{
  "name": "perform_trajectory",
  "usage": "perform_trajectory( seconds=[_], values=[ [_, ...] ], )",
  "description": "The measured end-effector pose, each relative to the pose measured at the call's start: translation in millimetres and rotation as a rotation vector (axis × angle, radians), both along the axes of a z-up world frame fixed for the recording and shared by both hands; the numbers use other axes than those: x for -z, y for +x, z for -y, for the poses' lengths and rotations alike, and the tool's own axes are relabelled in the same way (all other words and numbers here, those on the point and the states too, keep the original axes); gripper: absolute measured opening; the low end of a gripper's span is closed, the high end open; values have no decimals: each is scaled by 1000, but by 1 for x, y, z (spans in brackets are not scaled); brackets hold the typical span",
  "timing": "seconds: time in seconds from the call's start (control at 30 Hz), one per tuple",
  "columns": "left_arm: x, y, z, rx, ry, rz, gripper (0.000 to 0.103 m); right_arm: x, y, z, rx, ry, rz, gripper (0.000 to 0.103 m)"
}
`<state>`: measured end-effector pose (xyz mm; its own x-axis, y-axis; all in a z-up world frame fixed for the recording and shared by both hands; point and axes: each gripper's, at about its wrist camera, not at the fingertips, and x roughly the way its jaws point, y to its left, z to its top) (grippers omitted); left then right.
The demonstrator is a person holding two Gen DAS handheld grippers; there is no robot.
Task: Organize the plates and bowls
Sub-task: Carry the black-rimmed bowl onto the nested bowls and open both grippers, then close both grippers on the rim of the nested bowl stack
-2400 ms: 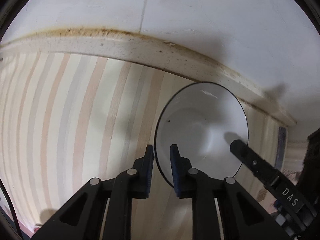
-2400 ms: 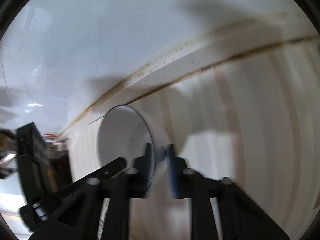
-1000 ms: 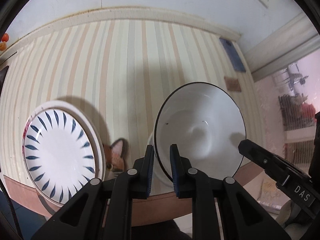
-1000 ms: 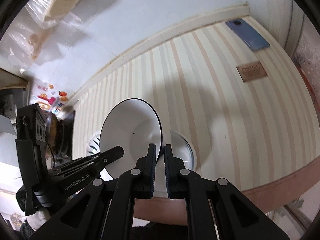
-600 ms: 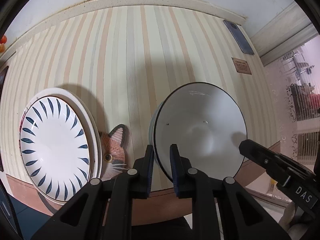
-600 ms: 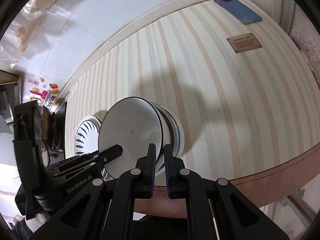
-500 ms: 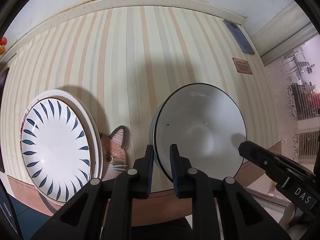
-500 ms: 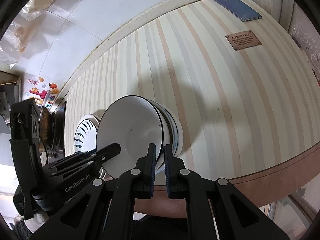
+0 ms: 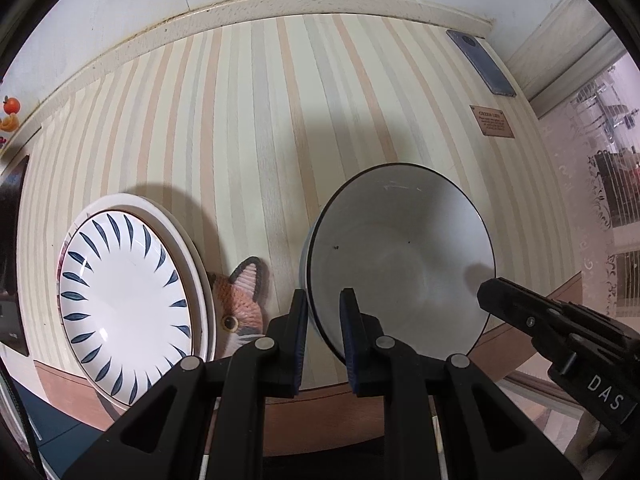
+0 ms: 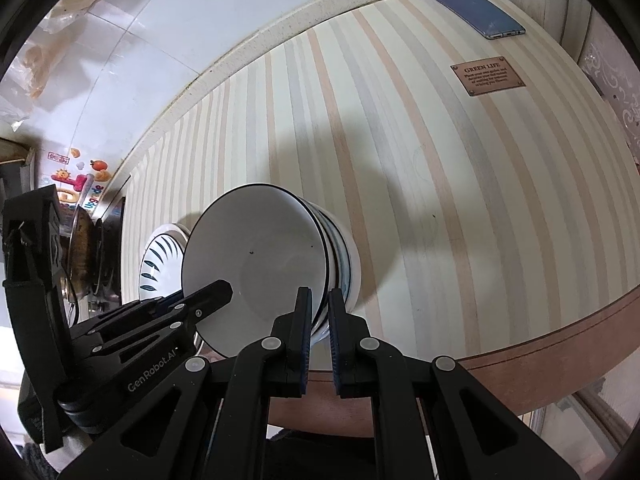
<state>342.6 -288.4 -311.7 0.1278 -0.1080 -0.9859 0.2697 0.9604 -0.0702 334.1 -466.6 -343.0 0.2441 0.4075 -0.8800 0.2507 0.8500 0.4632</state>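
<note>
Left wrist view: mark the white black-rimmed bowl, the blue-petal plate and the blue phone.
White black-rimmed bowl (image 9: 404,264), left wrist view, on its inner wall.
White plate with blue petal marks (image 9: 124,304), left wrist view, on its centre.
Blue phone (image 9: 480,62), left wrist view, on its back.

Both the left gripper (image 9: 323,322) and right gripper (image 10: 319,320) are matte black with silver rivets, blue-padded jaws, and white "GenRobot.AI" and "DAS" lettering.

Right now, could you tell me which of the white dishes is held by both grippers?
The plain white bowl with the thin dark rim, pinched at opposite edges; the blue-leaf plate lies untouched to its left.
</note>
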Motion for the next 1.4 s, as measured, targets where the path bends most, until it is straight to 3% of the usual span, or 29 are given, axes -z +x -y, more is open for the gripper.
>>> perform_trajectory(
  seconds=[0.33, 0.5, 0.57, 0.63, 0.7, 0.73, 0.83, 1.0, 1.13, 1.2, 1.4],
  values=[
    [-1, -2, -3, 24, 4, -15, 15, 5, 2, 3, 26, 25, -27, 12],
    [-20, -9, -9, 40, -2, -11, 18, -8, -2, 1, 31, -5, -39, 12],
    [-36, -15, -13, 51, -6, 11, 19, -21, -7, -2, 20, -49, -32, 22],
    [-54, -22, -19, 55, -24, 39, 20, -40, -15, -3, 16, -81, -12, 58],
    [-70, -27, -25, 65, -39, 60, 22, -61, -24, -6, 16, -111, 24, 68],
    [-79, -29, -29, 67, -50, 70, 23, -69, -29, -8, 13, -122, 35, 69],
    [-108, -35, -41, 75, -92, 105, 30, -94, -42, -11, 5, -154, 67, 76],
    [-140, -42, -54, 78, -134, 159, 73, -137, -61, -19, -15, -208, 121, 86],
    [-155, -47, -63, 78, -168, 167, 76, -163, -71, -25, -18, -242, 161, 90],
    [-158, -49, -65, 74, -189, 158, 90, -173, -75, -27, -16, -239, 175, 90],
    [-158, -50, -67, 65, -209, 137, 92, -178, -79, -28, -12, -237, 174, 91]
  ],
)
